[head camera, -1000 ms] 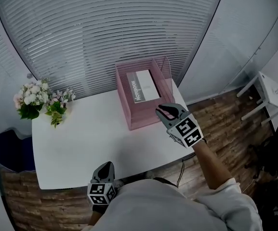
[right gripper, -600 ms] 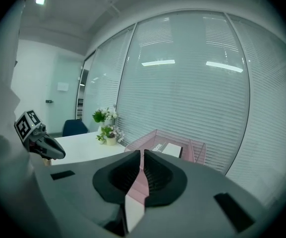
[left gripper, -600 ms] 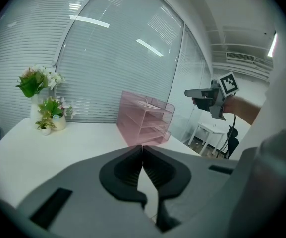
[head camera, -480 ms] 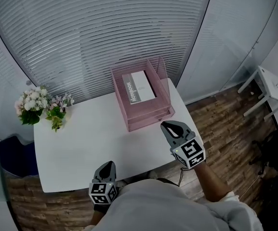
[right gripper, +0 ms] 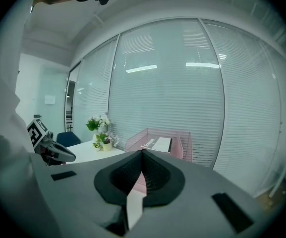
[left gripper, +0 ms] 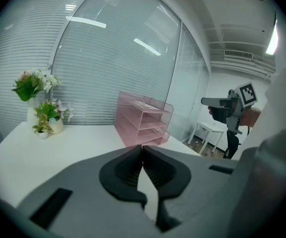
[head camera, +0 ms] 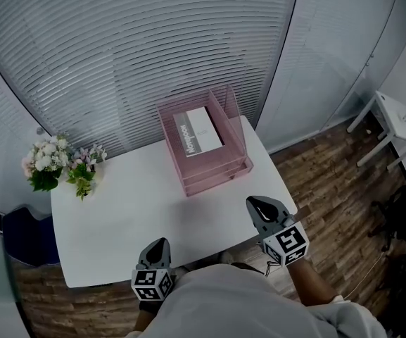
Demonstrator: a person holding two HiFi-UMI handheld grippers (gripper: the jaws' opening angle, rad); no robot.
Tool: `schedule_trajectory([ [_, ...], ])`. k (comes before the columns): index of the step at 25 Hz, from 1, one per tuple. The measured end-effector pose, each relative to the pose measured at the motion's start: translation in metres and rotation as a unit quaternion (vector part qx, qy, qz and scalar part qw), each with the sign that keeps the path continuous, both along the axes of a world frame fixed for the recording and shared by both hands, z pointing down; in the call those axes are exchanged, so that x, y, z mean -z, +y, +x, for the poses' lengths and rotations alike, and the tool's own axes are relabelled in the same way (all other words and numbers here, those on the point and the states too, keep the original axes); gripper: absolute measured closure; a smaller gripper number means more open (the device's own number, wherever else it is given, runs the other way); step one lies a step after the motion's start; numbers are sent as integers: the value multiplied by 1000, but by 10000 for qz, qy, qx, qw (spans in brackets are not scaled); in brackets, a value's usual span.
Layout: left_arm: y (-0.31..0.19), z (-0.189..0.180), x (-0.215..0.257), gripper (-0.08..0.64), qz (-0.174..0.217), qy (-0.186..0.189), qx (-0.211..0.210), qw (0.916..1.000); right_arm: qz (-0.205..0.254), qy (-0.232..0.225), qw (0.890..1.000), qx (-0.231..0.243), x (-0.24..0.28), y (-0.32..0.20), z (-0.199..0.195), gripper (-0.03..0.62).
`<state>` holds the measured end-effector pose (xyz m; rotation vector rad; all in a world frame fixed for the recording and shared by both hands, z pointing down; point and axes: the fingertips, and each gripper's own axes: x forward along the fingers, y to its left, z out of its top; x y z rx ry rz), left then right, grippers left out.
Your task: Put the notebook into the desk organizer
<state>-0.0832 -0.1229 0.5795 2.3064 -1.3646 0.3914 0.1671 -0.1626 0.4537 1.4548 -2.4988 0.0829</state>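
The pink wire desk organizer [head camera: 210, 162] stands at the far right of the white table [head camera: 118, 203]. A grey and white notebook [head camera: 198, 132] lies flat on its top tray, also seen as the notebook [right gripper: 157, 144] in the right gripper view. My right gripper [head camera: 260, 205] hovers off the table's near right corner, shut and empty, well short of the organizer [right gripper: 155, 133]. My left gripper [head camera: 156, 248] rests by the table's near edge, close to my body, shut with nothing in it. From the left gripper view the organizer [left gripper: 143, 120] stands across the table.
A vase of white and pink flowers [head camera: 62, 162] sits at the table's far left corner. Slatted blinds [head camera: 153, 48] run behind the table. A dark blue chair [head camera: 20, 234] stands at the left, a small white side table [head camera: 392, 122] at the right on the wooden floor.
My right gripper has drawn back from the organizer's front toward me, past the table's near right corner, and its jaws have closed. The left gripper has stayed put.
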Motion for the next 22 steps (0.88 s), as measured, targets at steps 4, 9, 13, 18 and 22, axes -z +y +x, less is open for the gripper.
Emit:
schedule_trajectory([
  [4,-1,4,5,551,77,-10,-28,10000,-53,-82,9999,-65,-3,6,5,578],
  [9,-2,6,8,550,122,-28,-46,9999,14,-89,9999,-73,-3,10,5,578],
  [13,-1,6,10,551,144,-32,-42,9999,28,-153,9998,-82,0,11,3,578],
  [18,-1,5,10,550,158,-49,-41,9999,23,-119,9999,-53,-4,11,3,578],
  [22,-1,3,9,550,164,-48,-27,9999,38,-90,9999,-47,-4,9,3,578],
])
